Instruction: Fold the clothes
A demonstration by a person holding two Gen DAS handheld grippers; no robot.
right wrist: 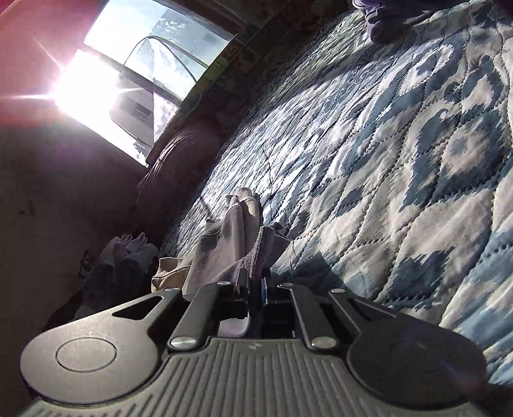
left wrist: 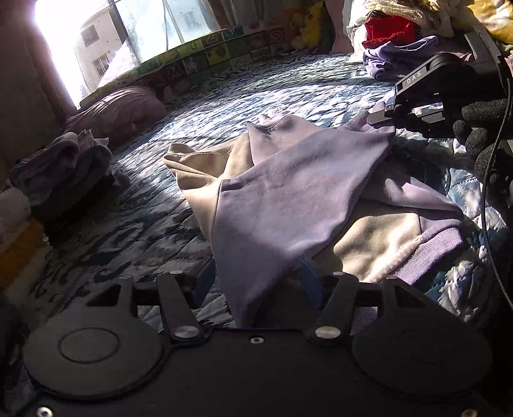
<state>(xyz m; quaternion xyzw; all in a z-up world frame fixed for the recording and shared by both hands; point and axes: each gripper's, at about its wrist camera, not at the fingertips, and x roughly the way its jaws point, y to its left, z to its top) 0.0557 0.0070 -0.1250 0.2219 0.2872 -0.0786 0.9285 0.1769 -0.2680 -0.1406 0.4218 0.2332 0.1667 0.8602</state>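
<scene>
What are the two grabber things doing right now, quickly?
Left gripper: shut on the lilac and beige garment, near edge.
Right gripper: shut on the same garment's far ribbed edge.

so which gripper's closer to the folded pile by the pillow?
Left. The left gripper, gripping the purple top, sits nearer the folded pile; the right gripper holds the top's far side.

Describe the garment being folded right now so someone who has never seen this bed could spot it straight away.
Start at the blue and white quilted bedspread under the window. In its middle lies the lilac garment, held at opposite edges by the left gripper and the right gripper. Unlike the folded stack to its left and the heap with a red piece beyond, it is spread open, showing a beige lining and ribbed purple cuff.
</scene>
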